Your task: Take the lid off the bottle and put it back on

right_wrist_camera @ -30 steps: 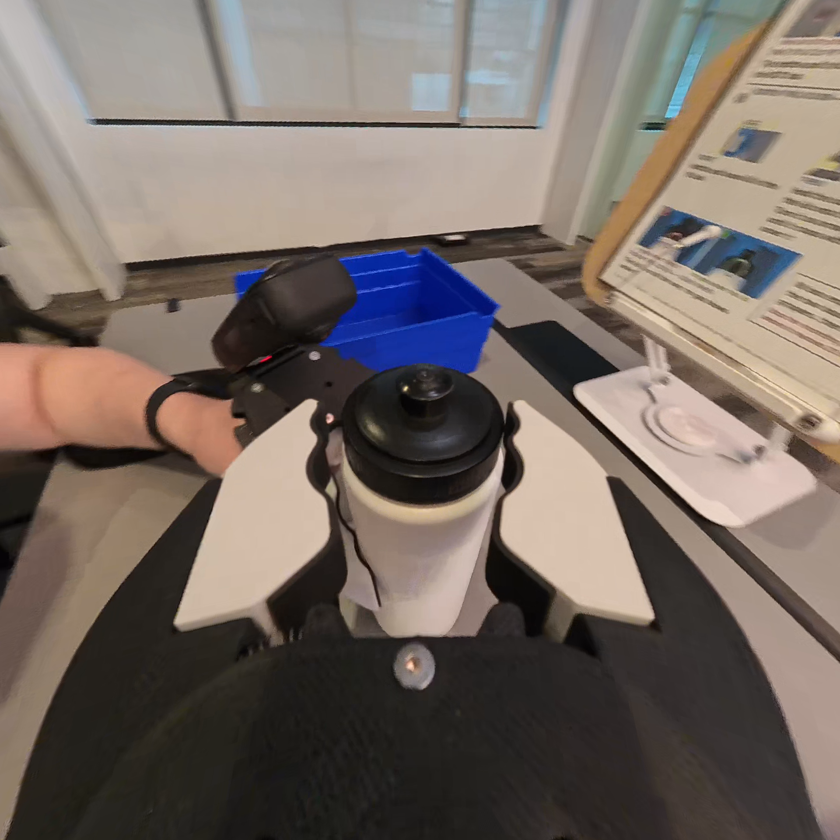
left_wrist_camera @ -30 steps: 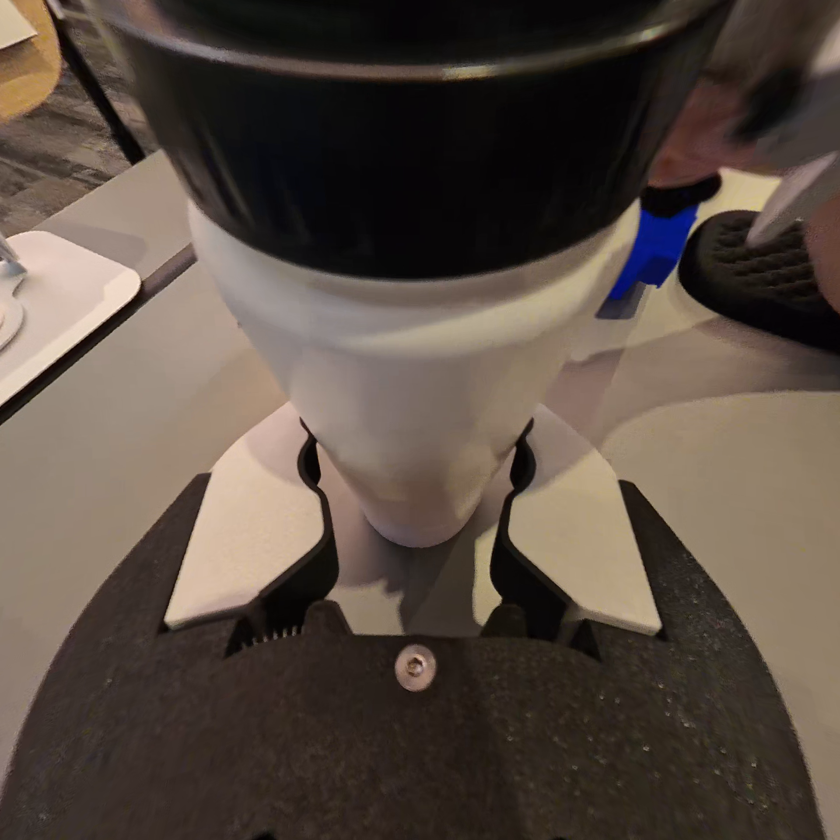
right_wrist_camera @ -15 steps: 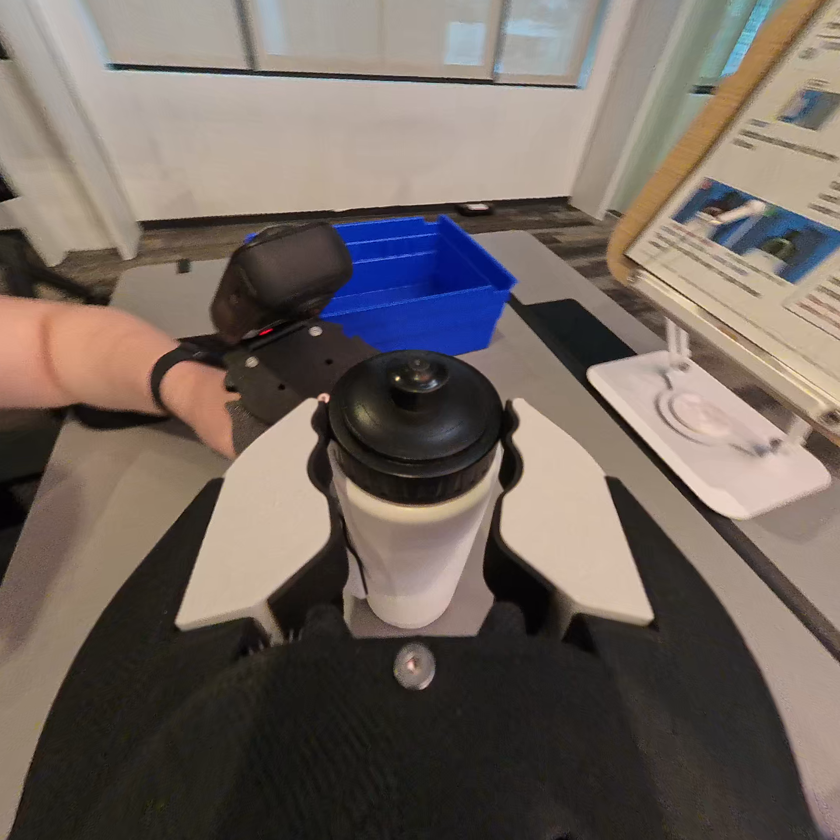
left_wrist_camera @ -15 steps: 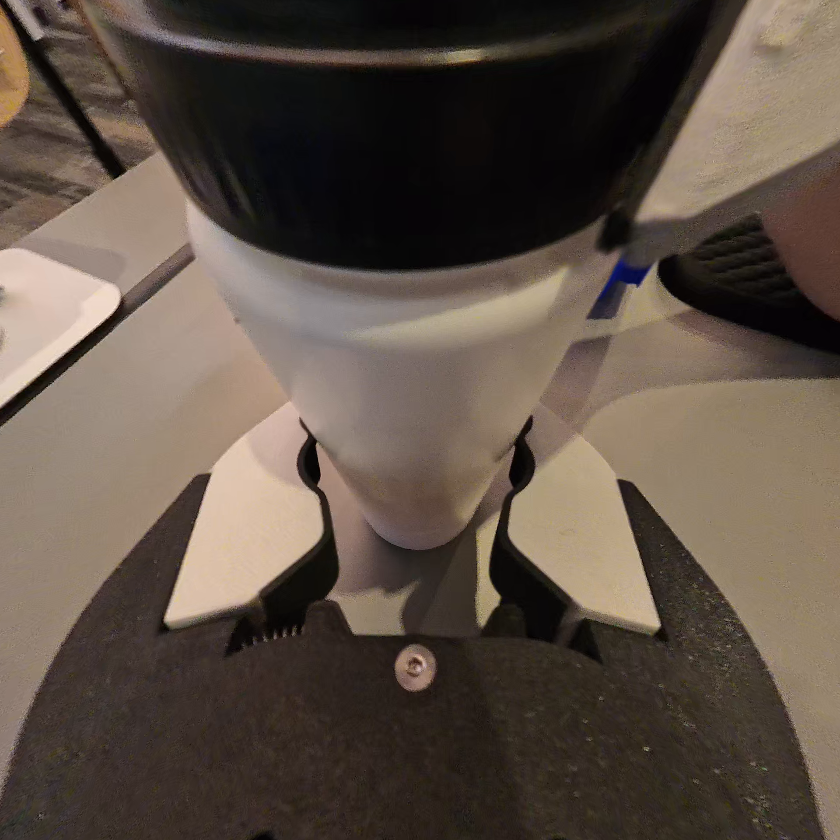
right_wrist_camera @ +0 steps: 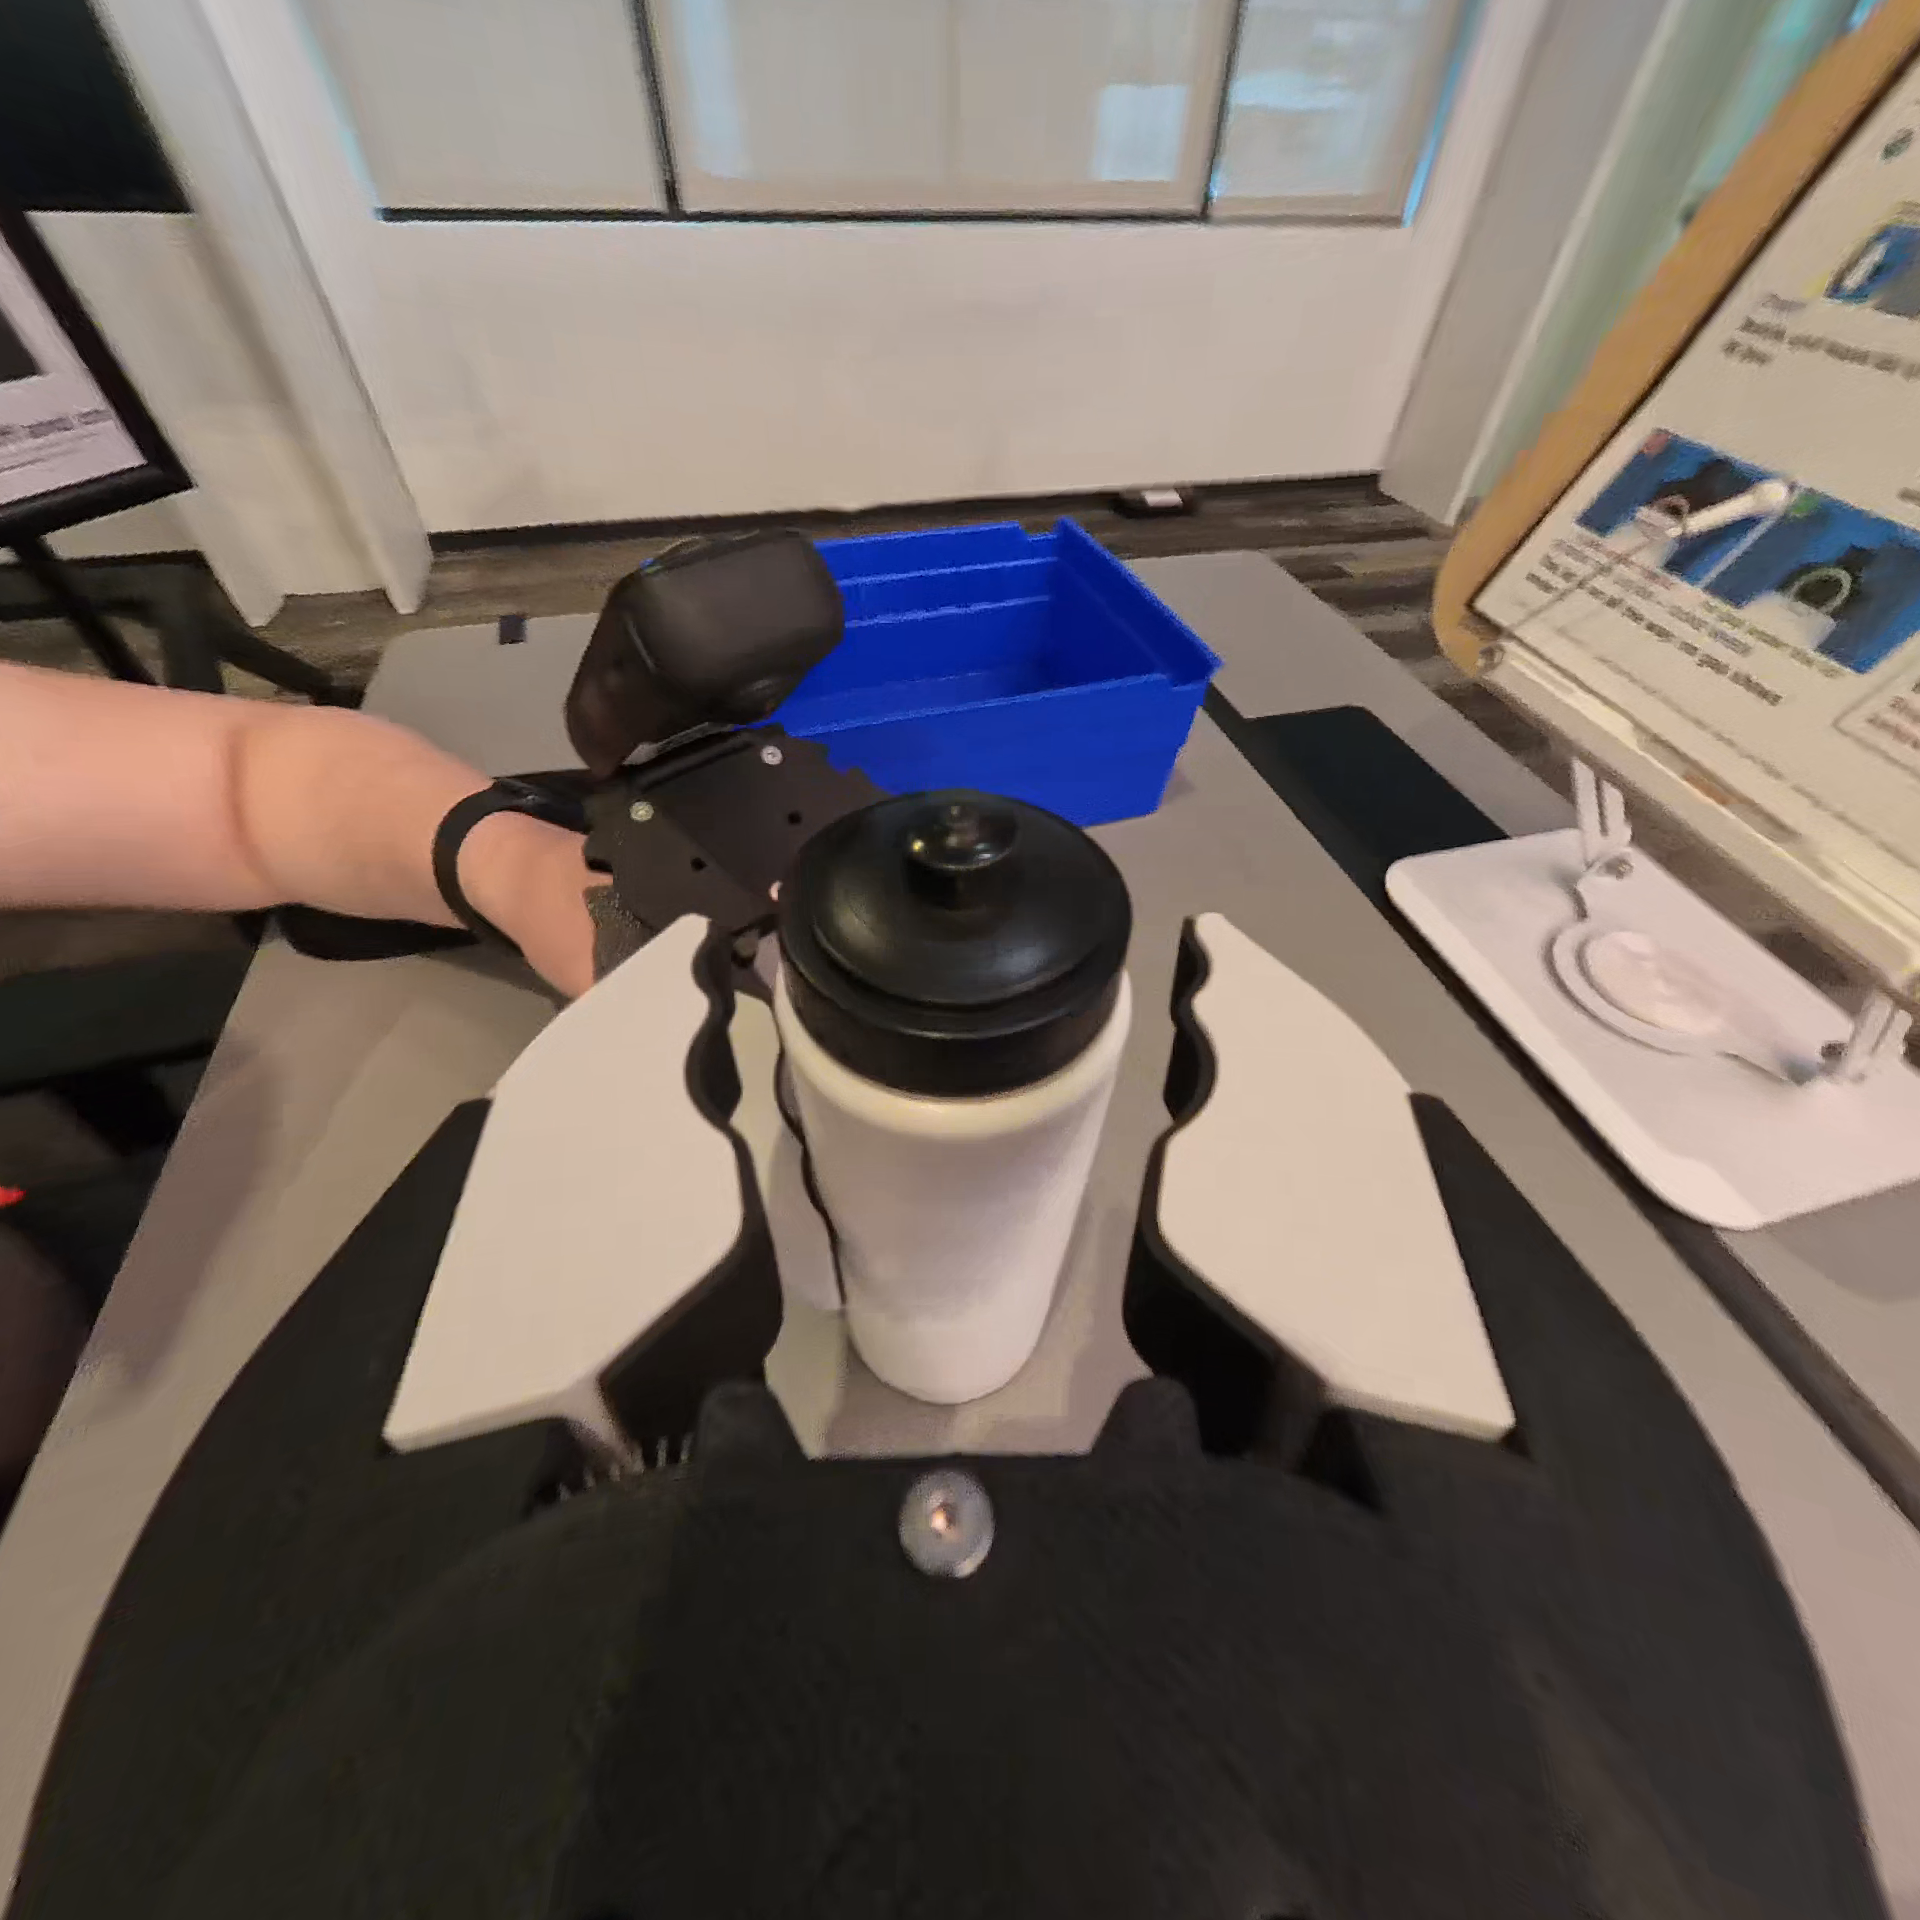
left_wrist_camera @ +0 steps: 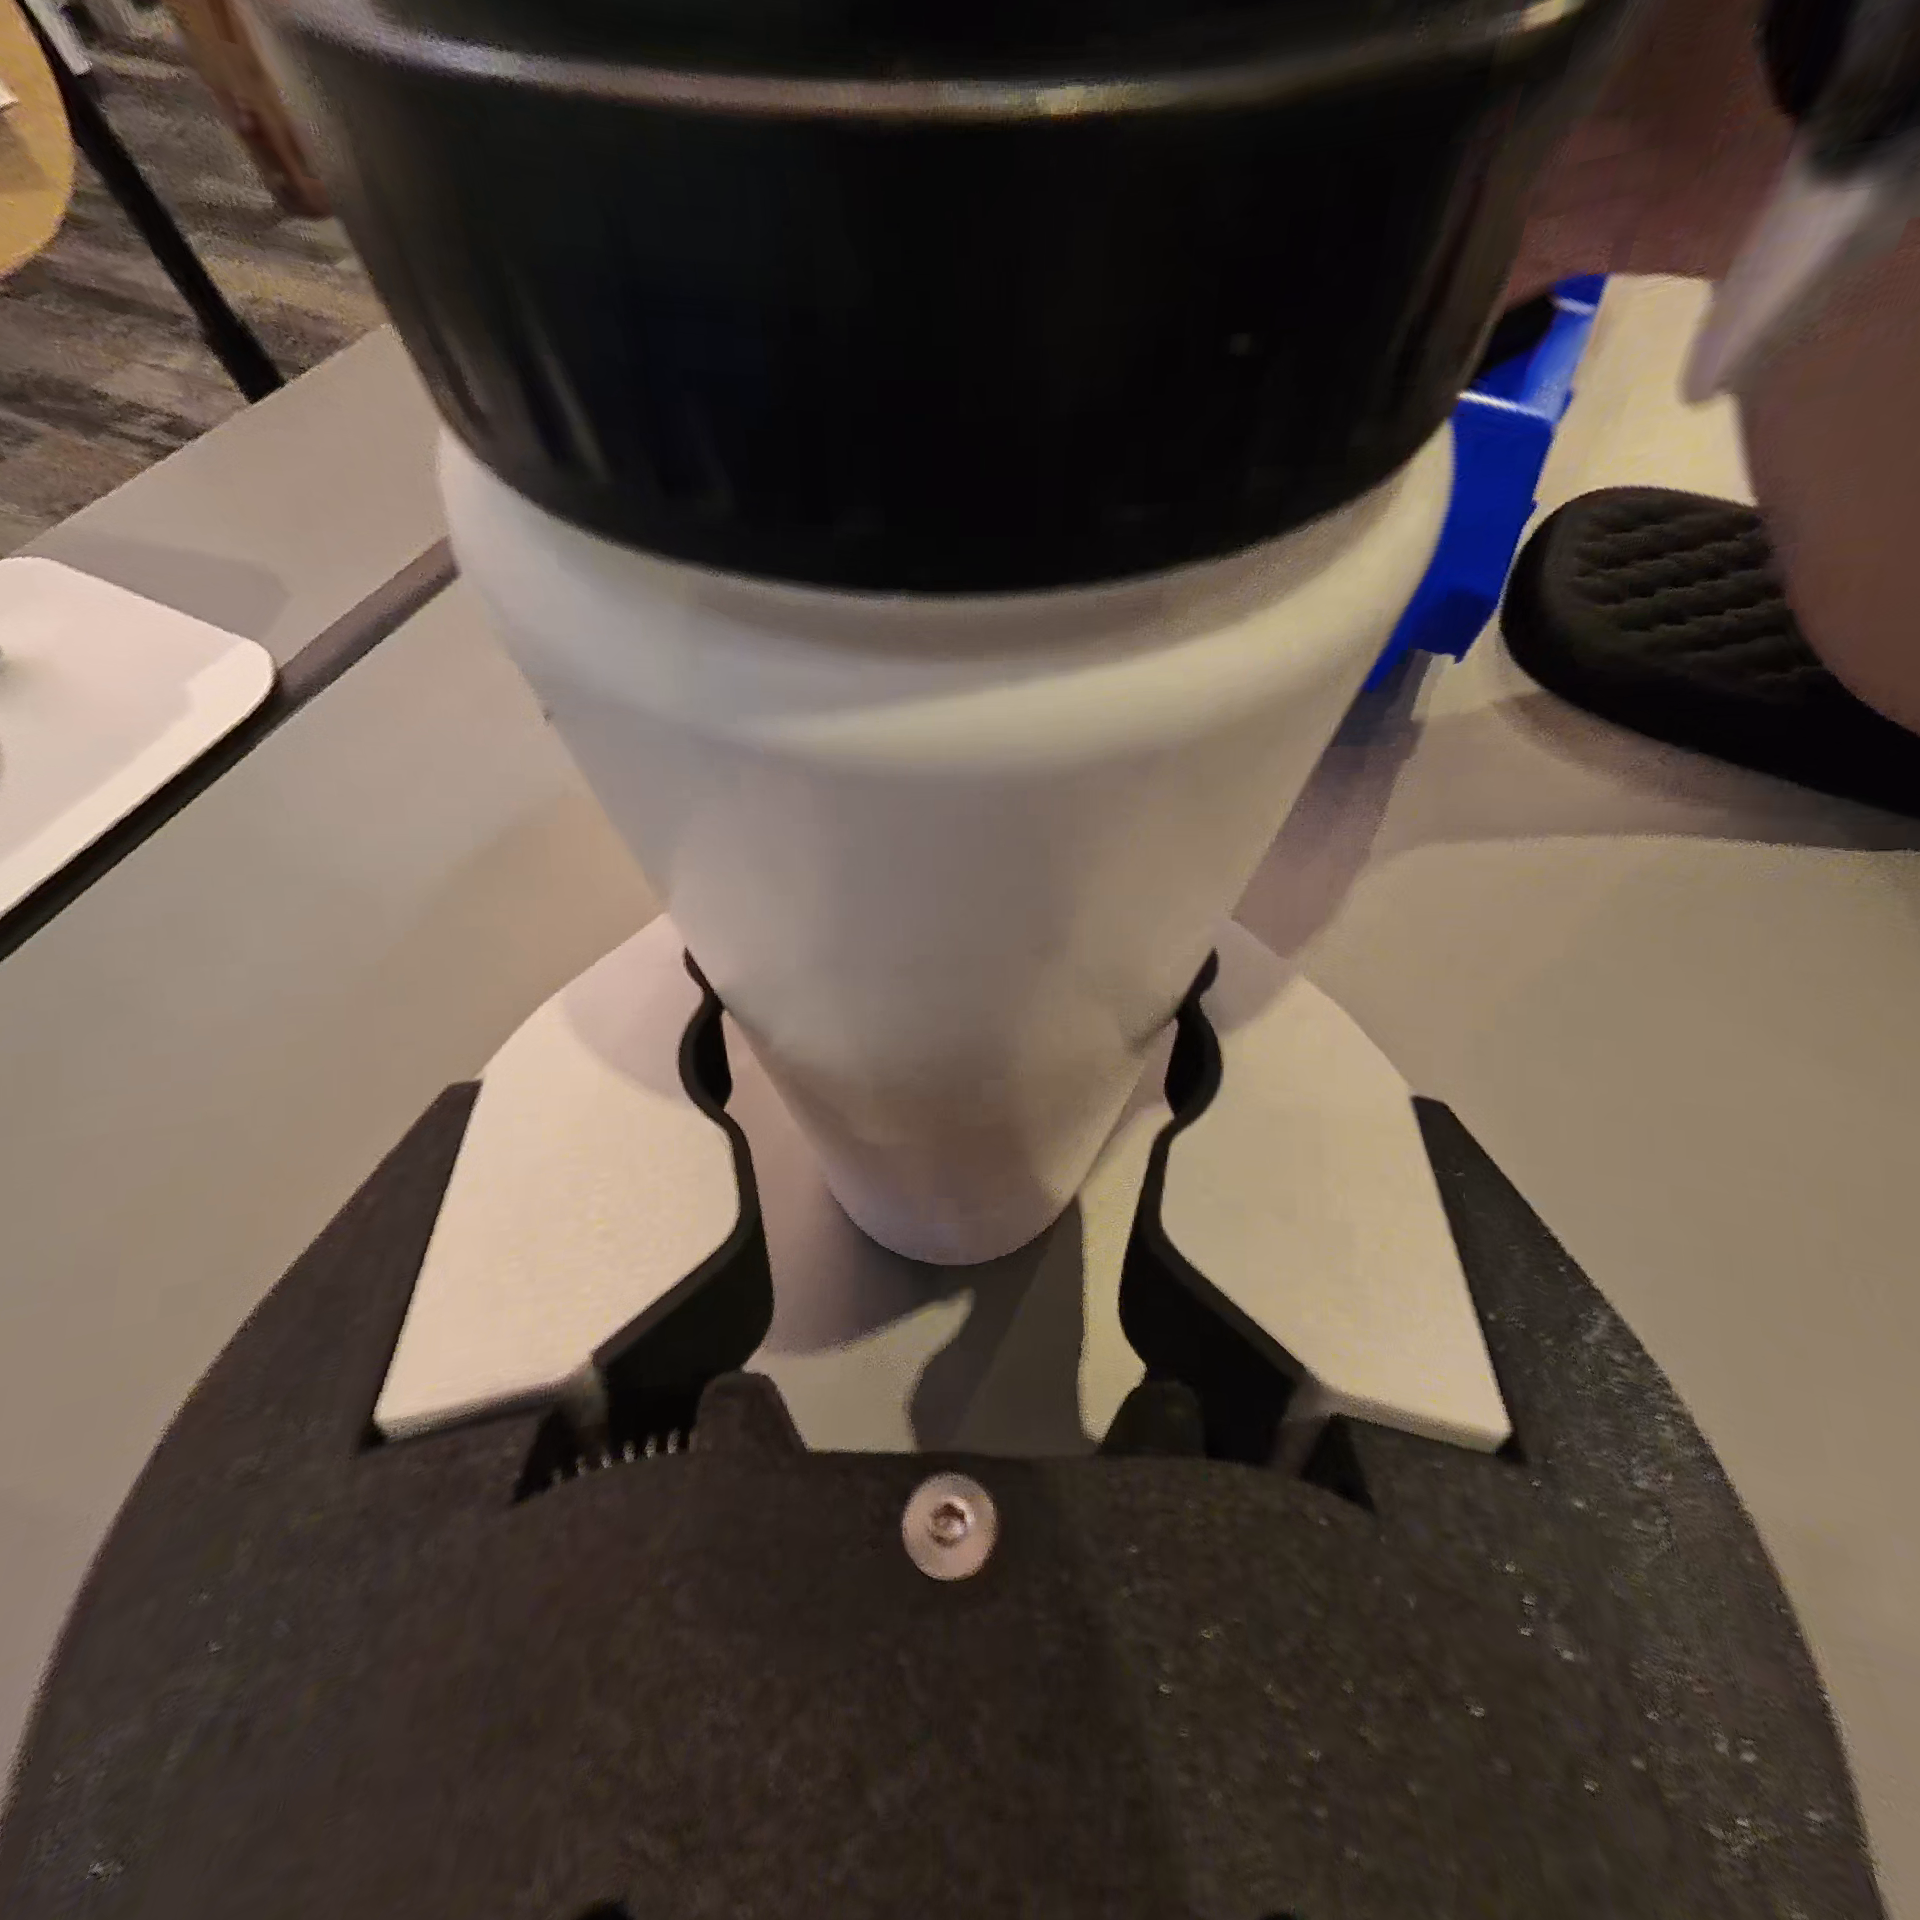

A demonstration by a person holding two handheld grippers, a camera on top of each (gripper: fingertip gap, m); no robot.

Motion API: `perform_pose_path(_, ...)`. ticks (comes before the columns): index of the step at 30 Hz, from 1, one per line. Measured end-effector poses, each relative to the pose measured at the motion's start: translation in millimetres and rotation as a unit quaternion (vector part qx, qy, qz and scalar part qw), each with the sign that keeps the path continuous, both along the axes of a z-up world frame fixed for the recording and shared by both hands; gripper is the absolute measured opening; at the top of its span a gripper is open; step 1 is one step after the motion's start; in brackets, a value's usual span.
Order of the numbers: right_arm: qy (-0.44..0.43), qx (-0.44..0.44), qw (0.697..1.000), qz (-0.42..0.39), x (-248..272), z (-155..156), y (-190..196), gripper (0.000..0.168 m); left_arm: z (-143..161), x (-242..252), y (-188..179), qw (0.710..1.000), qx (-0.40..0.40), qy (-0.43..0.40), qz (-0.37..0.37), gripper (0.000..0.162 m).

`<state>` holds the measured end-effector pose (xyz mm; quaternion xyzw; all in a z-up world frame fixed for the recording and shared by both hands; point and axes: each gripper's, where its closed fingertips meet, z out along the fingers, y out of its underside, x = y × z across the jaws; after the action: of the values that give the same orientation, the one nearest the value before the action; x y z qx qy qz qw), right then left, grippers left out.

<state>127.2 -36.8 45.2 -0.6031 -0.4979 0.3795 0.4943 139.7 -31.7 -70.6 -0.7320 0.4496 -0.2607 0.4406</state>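
The left gripper [left_wrist_camera: 951, 1049] clamped the lower body of the white plastic bottle [left_wrist_camera: 935, 935], which stood on the grey table [left_wrist_camera: 260, 1039]. Its round black screw lid [right_wrist_camera: 951, 925] sat on, so unscrewing apparently remained. The right gripper [right_wrist_camera: 951, 1039] flanked the lid, jaws parted, not touching it.

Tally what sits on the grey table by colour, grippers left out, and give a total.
White: 2, the bottle and the stand base
Black: 2, the lid and the mat
Blue: 1, the bin
Total: 5
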Motion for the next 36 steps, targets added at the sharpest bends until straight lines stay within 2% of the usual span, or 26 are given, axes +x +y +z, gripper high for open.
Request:
perform_pose_path(4, 0.041, -0.017, 0.998, 0.036, 2, 4, -3, 0.081, 0, 5, -4, 1.000, 0.002, -0.004, -0.017, 0.084)
perform_pose_path(6, 0.023, -0.030, 0.998, 0.046, -4, -3, -7, 0.079, 0, 5, -4, 1.000, 0.003, -0.003, -0.016, 0.084)
perform_pose_path(8, 0.007, 0.002, 1.000, 0.020, -7, -6, -3, 0.069, 0, 4, -3, 1.000, 0.004, 0.000, -0.009, 0.084)
perform_pose_path(13, -0.006, -0.009, 0.999, -0.050, -12, -7, 5, 0.069, 0, -2, 4, 0.999, 0.008, 0.004, 0.037, 0.084)
perform_pose_path(18, 0.014, -0.013, 0.986, -0.168, -17, -7, 13, 0.070, 1, -10, 12, 0.997, 0.005, -0.004, 0.081, 0.084)
perform_pose_path(21, 0.015, 0.001, 0.982, -0.186, -20, -7, 12, 0.070, 0, -12, 13, 0.996, 0.009, 0.004, 0.091, 0.084)
perform_pose_path(23, 0.011, -0.003, 0.986, -0.168, -19, -7, 11, 0.070, 0, -12, 13, 0.996, 0.009, 0.003, 0.088, 0.084)
perform_pose_path(26, 0.003, 0.000, 0.995, -0.100, -18, -6, 8, 0.070, 1, -11, 12, 0.997, 0.013, 0.005, 0.079, 0.083)
perform_pose_path(29, 0.007, -0.003, 1.000, -0.021, -12, -4, 1, 0.079, 0, -2, 4, 0.999, 0.005, -0.005, 0.033, 0.084)
perform_pose_path(31, 0.017, -0.010, 1.000, 0.020, -8, -4, -4, 0.080, 0, 4, -1, 1.000, 0.004, -0.009, 0.001, 0.084)
perform_pose_path(34, 0.019, -0.019, 0.999, 0.048, -7, -7, -8, 0.073, 0, 10, -10, 0.999, 0.004, -0.011, -0.037, 0.084)
perform_pose_path(36, 0.016, -0.016, 0.999, 0.039, -9, -7, -7, 0.073, 1, 10, -10, 0.999, 0.003, -0.013, -0.037, 0.084)
